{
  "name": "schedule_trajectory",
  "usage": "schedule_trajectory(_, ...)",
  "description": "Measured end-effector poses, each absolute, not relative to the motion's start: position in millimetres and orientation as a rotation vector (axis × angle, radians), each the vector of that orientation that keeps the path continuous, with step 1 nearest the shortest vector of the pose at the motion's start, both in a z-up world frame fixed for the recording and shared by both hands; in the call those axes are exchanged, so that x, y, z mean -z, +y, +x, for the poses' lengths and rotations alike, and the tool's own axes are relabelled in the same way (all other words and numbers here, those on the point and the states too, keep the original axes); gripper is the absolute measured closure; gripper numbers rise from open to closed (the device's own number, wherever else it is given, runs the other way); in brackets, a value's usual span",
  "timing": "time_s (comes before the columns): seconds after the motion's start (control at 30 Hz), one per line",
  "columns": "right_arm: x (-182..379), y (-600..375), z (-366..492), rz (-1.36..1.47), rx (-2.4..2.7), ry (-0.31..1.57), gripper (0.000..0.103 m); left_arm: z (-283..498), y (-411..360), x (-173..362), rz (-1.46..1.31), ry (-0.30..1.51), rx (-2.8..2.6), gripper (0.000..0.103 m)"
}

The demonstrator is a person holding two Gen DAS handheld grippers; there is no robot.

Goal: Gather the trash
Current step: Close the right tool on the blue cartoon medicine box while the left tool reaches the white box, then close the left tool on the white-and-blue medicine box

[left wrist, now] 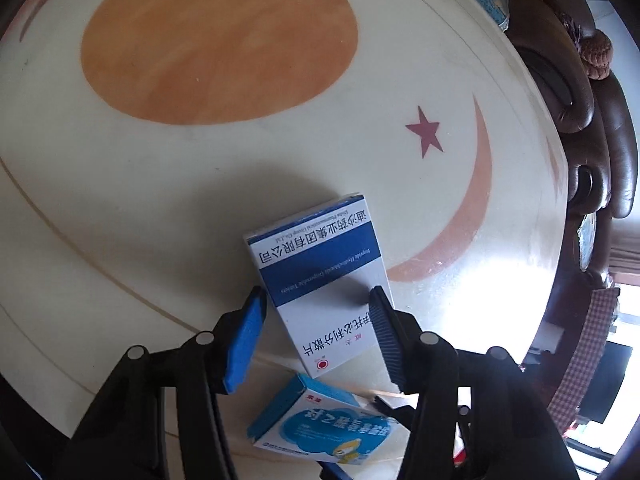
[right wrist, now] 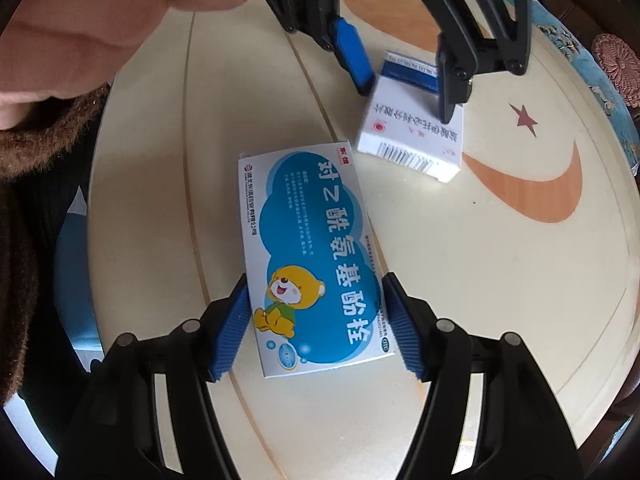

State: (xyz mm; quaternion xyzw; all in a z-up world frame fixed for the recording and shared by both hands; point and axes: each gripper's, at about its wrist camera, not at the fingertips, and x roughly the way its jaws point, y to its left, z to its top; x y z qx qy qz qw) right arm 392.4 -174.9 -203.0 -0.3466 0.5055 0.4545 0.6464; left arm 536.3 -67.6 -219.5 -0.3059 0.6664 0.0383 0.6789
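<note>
Round cream table, decorated with an orange disc, crescents and stars, carries both items of trash. A brown chair stands at its far edge.

Bear-printed blue box lies flat near the table's front. The right gripper straddles its lower end; both ribbed pads appear to meet the long edges, so it reads as gripping the box, which is not yet lifted.

White-and-blue medicine box lies just beyond the first, apart from it. The left gripper is over it with jaws part open: in the right wrist view one pad rests on the top face and the other stands clear of the side. No grip yet.

Judgement: the left jaws should straddle the box's width, both pads on the side walls, before closing. A pad pressing on the top face risks skidding the light carton across the smooth surface.

A hand shows above.
</note>
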Motion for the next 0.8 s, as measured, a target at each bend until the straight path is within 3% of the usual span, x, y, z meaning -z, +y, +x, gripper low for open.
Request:
schedule_trajectory(0.2, 202.5, -179.0, 392.5, -0.777, -1.037, 1.144, 0.039, 534.1, -66.5, 216.0, -0.688, 1.486, -0.091, 0.053)
schedule_trajectory(0.37, 200.5, -181.6, 391.6, -0.761, -1.028, 1.141, 0.039, 529.5, -58.0, 203.2, -0.622, 1.447, -0.053, 0.076)
schedule_trajectory(0.43, 200.4, -181.4, 389.1, -0.776, -1.025, 1.135, 0.039, 533.3, -60.2, 209.4, -0.640, 1.493, -0.023, 0.079)
schedule_trajectory(0.63, 201.0, -180.0, 387.5, -0.784, -1.028, 1.149, 0.039, 535.3, -61.0, 207.7, -0.608, 1.496, -0.011, 0.078)
schedule_trajectory(0.73, 201.0, -180.1, 386.9, -0.787, -1.032, 1.153, 0.039, 534.2, -60.5, 210.1, -0.616, 1.515, 0.019, 0.072)
schedule_trajectory(0.8, 200.5, -180.9, 387.2, -0.785, -1.031, 1.155, 0.039, 534.5, -61.2, 208.9, -0.607, 1.515, 0.014, 0.058)
